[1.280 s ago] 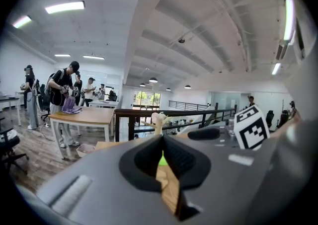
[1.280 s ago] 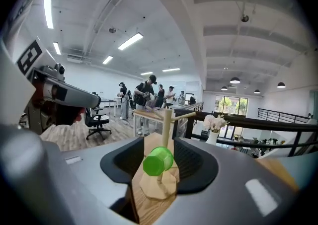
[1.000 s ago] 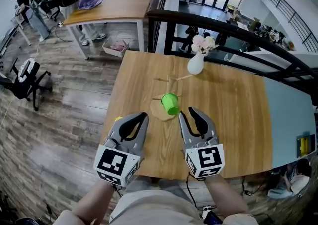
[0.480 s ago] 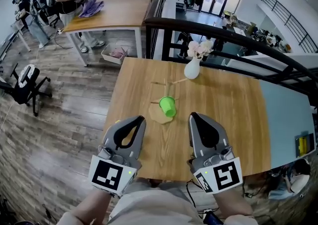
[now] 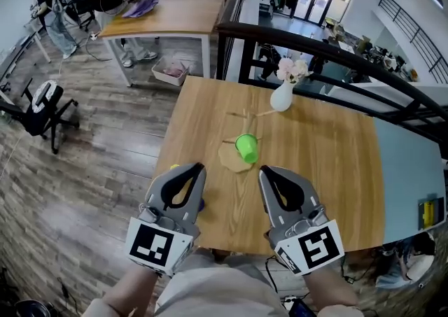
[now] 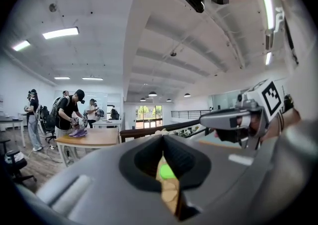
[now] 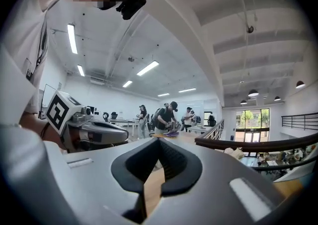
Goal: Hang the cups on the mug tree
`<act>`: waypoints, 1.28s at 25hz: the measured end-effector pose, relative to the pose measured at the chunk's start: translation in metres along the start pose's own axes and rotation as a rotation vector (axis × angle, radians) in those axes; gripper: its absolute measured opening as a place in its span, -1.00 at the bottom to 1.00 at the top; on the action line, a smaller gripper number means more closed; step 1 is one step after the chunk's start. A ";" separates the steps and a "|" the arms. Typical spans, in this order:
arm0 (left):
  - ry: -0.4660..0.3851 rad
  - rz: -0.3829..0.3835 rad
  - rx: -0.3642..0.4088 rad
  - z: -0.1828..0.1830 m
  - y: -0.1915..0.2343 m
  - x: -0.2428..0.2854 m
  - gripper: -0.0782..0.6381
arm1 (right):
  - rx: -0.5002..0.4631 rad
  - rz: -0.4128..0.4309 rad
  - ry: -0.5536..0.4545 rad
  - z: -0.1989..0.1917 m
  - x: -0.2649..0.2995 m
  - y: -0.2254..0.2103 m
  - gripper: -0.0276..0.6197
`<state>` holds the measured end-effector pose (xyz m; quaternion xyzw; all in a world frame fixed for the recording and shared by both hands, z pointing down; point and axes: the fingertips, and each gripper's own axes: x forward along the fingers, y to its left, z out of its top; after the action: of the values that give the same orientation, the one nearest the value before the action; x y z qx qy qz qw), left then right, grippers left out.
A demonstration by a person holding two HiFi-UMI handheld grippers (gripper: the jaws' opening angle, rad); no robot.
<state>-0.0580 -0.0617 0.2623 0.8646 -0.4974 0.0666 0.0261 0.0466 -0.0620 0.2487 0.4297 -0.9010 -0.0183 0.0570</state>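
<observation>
Wood, plastic, white gloss
The table (image 5: 329, 168) is pale matt wood; the mug tree (image 5: 233, 157) is bare light wood; the green cup (image 5: 246, 148) looks smooth plastic; at its 1 o'clock, a smooth white vase (image 5: 281, 97); left gripper (image 5: 199, 166) and right gripper (image 5: 264, 168) shells are matt grey plastic.

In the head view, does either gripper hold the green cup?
No, the cup is farther out on the table, apart from the left gripper and the right gripper.
</observation>
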 end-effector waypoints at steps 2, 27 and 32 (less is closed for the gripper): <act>-0.001 0.016 -0.009 -0.001 0.008 -0.003 -0.78 | -0.026 0.031 0.022 -0.005 0.010 0.011 -0.91; 0.224 0.211 -0.065 -0.148 0.110 -0.048 -0.78 | -0.053 0.451 0.442 -0.177 0.122 0.158 -0.36; 0.280 0.224 -0.084 -0.185 0.118 -0.046 -0.78 | -0.039 0.463 0.492 -0.213 0.131 0.169 -0.31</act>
<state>-0.1994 -0.0617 0.4361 0.7841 -0.5846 0.1679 0.1236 -0.1406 -0.0536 0.4855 0.2039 -0.9334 0.0823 0.2835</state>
